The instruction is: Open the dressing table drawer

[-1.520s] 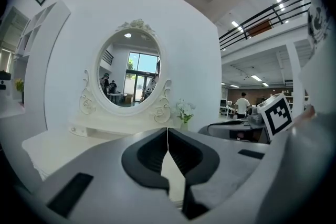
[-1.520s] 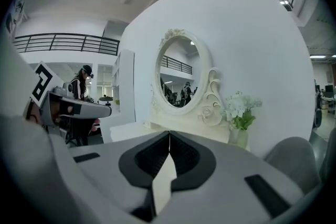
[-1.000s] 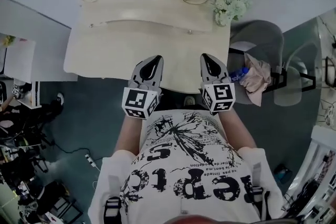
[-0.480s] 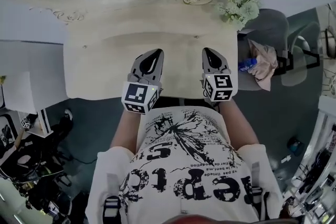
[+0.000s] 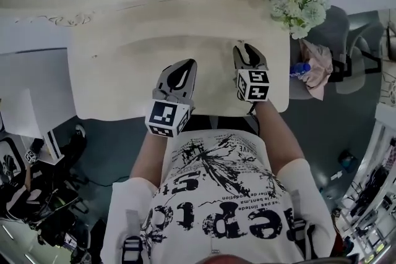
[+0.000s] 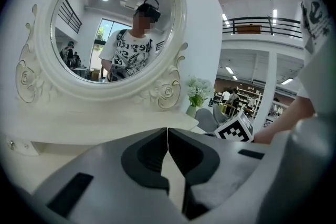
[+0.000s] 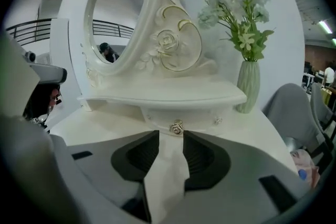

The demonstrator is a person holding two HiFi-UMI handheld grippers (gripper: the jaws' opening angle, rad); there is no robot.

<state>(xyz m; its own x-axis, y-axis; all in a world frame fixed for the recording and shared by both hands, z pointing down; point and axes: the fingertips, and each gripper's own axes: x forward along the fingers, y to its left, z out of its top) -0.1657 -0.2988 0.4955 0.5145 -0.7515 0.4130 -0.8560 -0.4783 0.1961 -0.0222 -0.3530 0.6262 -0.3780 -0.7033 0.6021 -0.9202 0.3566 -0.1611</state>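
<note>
**Right tool spreads its jaws at the drawer knob**

Your right tool (image 7: 170, 136) is opening its jaws as we speak. Nothing sits between them yet: the little gold knob (image 7: 177, 126) stands just past the tips, lined up with the gap. Your left tool (image 6: 167, 131) has its jaws pressed together on nothing (a passenger on this one, by the look of it). It hovers over the worktop (image 5: 124, 83) beside the right.

Moving outward, the knob belongs to the small drawer (image 7: 199, 117) tucked under the curved shelf (image 7: 173, 96) at the foot of the mirror (image 7: 118, 18). That drawer looks fully closed. A vase of flowers (image 7: 250, 78) stands at the shelf's right end, off your line.

Now the change. A second ago both tools hung at the worktop's front edge, and the right one's jaws were shut. Since then the right has pushed in over the worktop toward the shelf and parted its jaws, while the left has crept forward by less.

I read that as the approach done and the grasp about to begin. Ease forward until the knob sits between the pads, close on it, then draw straight back toward yourself. No pull has started, so the task is still early.
</note>
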